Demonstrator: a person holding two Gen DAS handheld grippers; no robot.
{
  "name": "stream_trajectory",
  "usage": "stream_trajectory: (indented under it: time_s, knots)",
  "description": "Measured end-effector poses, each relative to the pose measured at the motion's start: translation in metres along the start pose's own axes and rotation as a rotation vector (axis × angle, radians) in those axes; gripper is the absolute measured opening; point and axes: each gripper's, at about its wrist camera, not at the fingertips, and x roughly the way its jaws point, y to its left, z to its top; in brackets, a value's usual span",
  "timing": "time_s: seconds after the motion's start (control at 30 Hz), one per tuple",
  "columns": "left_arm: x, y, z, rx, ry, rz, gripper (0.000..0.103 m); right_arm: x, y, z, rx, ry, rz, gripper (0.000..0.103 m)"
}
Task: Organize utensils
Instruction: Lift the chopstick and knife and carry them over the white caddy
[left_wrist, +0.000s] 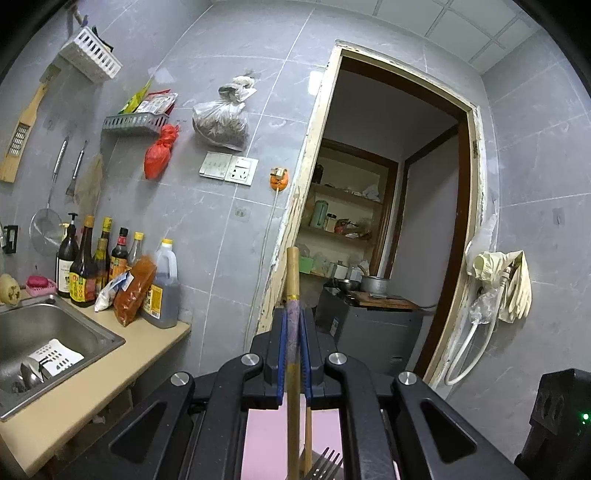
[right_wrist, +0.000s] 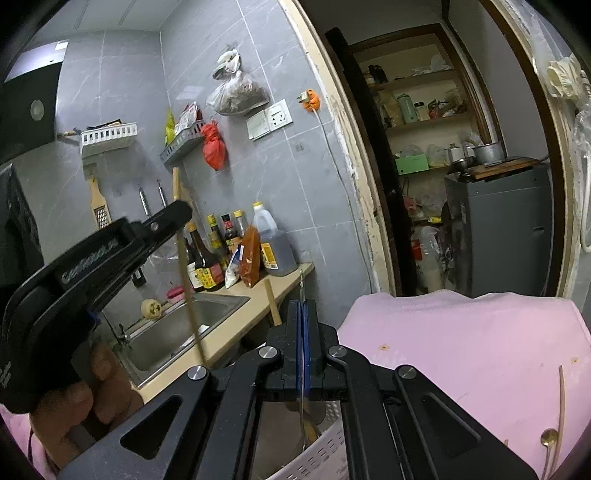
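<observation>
Left gripper (left_wrist: 294, 325) clamped on chopstick (left_wrist: 292, 273) pointing to twelve o'clock. Right gripper (right_wrist: 302, 314) pinched on thin metal utensil handle (right_wrist: 301, 288); white basket (right_wrist: 317, 454) at six o'clock.

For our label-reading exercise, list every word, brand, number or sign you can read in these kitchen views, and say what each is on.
No text here can be read with confidence.
Raised lettering on the left gripper: blurred, unreadable.
Sauce bottle labels: too small.
Oil jug label: too small.
Packets in the wall rack: blurred.
</observation>
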Motion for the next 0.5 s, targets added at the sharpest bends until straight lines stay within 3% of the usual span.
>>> stream_trajectory:
  time_s: [0.33,0.5]
  knots:
    - [-0.004,0.004,-0.016,0.031,0.086,-0.008,0.007,-0.004,0.002,-0.007,-0.005,0.032,-0.001,0.001]
    - [-0.014,0.002,-0.016,0.094,0.107,-0.039,0.008,-0.005,0.004,-0.011,-0.019,0.055,-0.003,0.001]
